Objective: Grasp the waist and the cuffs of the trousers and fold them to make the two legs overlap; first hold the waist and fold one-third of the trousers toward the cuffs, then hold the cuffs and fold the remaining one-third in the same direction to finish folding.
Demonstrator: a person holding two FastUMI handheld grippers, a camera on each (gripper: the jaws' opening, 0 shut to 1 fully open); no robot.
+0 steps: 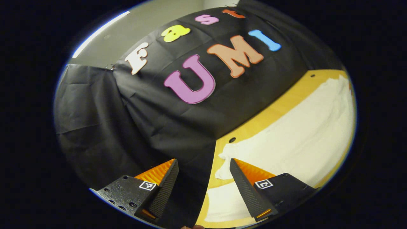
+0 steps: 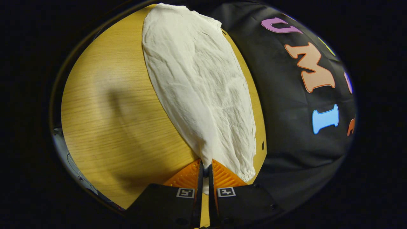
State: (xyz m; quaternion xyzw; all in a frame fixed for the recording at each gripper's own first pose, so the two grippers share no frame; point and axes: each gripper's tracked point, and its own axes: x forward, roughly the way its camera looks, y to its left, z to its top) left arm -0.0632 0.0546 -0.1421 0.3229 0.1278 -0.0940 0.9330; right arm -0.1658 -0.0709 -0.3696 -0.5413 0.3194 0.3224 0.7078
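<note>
We see the right tongs clenched on an edge of the cream trousers, which lie along the wooden tabletop. The left tongs hover released just beside the trousers; no readable label shows on them.

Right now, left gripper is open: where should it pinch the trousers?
Probably the near end edge of the trousers, where the cloth bunches at the table corner just ahead of the left gripper. Come in low along the tabletop, one finger under the hem. The right gripper already pinches the other end.
</note>
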